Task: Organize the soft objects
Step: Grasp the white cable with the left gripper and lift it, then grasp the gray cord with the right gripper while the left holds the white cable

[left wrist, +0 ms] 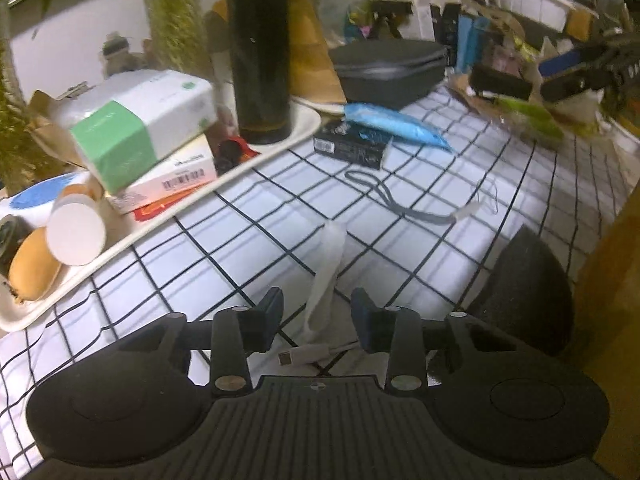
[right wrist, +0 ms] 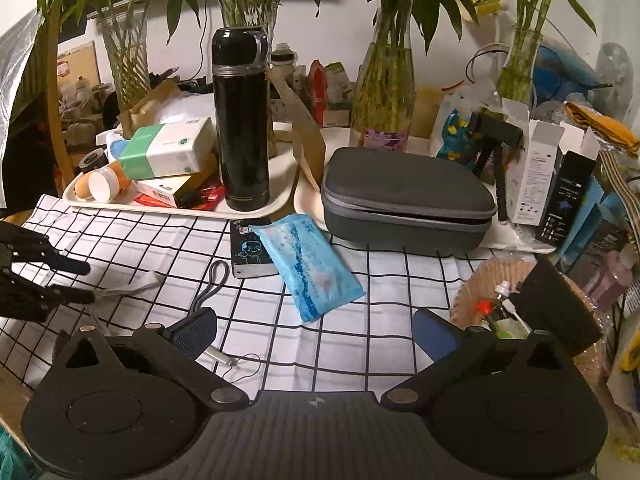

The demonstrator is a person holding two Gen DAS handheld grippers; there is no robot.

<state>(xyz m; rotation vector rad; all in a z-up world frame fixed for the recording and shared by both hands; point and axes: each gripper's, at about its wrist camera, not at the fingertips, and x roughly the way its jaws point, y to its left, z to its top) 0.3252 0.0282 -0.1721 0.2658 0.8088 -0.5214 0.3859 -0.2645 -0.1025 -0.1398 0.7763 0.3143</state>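
Observation:
My left gripper [left wrist: 317, 312] is partly open low over the checked cloth, its fingers on either side of a crumpled white strip [left wrist: 326, 276] without gripping it. The strip also shows in the right wrist view [right wrist: 132, 282], beside the left gripper [right wrist: 86, 282]. My right gripper [right wrist: 316, 330] is wide open and empty above the cloth. A blue tissue pack [right wrist: 310, 266] lies just ahead of it, resting partly on a small black box [right wrist: 250, 250]. The pack also shows in the left wrist view [left wrist: 394, 122]. A grey lanyard [right wrist: 210, 286] lies near the right gripper's left finger.
A white tray [right wrist: 256, 210] at the back holds a black flask [right wrist: 240, 120], boxes and a cup. A grey zip case [right wrist: 404, 196] sits at the back right. A basket of small items [right wrist: 500, 300] and a dark sponge [right wrist: 560, 308] are at right. Vases stand behind.

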